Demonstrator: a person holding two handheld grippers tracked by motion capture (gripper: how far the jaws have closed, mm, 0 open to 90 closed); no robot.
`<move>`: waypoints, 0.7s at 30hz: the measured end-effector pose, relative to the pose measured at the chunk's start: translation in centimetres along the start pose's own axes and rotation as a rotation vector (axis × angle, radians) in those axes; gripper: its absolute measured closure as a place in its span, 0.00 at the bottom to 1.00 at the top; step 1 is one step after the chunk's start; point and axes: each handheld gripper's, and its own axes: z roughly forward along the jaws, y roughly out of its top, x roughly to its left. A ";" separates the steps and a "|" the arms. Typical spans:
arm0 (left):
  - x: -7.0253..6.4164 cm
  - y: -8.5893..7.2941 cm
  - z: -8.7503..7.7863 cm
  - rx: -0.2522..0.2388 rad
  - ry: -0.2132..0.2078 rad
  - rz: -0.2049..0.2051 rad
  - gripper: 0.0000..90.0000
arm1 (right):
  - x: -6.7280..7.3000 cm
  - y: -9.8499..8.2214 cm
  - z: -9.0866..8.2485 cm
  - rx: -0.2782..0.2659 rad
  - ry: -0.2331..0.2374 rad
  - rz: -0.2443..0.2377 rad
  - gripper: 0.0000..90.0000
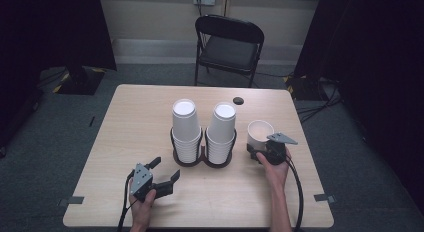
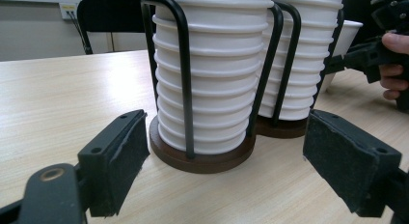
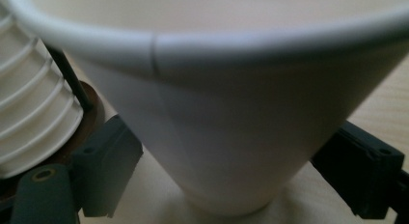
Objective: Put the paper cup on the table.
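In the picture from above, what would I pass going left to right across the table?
Left gripper → left stack of paper cups in its holder → right stack of paper cups → single upright paper cup, with the right gripper at its base.

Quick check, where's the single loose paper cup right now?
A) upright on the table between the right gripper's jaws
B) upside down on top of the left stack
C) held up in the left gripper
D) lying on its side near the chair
A: the single paper cup stands mouth up on the table, right of the two cup stacks, with the right gripper straddling its base.
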 end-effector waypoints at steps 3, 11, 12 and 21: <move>0.0 0.0 0.0 -0.001 -0.001 -0.007 0.18 | 0.1 -0.1 -0.2 0.016 -0.014 -0.005 0.15; 0.1 0.0 -0.1 -0.010 0.003 -0.016 0.17 | 0.4 -0.5 -1.2 -0.019 -0.024 0.013 0.16; 0.2 0.0 -0.1 -0.009 0.006 -0.023 0.17 | 0.4 -0.8 -1.6 -0.013 -0.024 0.017 0.16; 0.0 0.0 0.0 -0.003 0.018 -0.015 0.17 | 1.4 -1.9 -3.8 -0.085 -0.019 0.038 0.16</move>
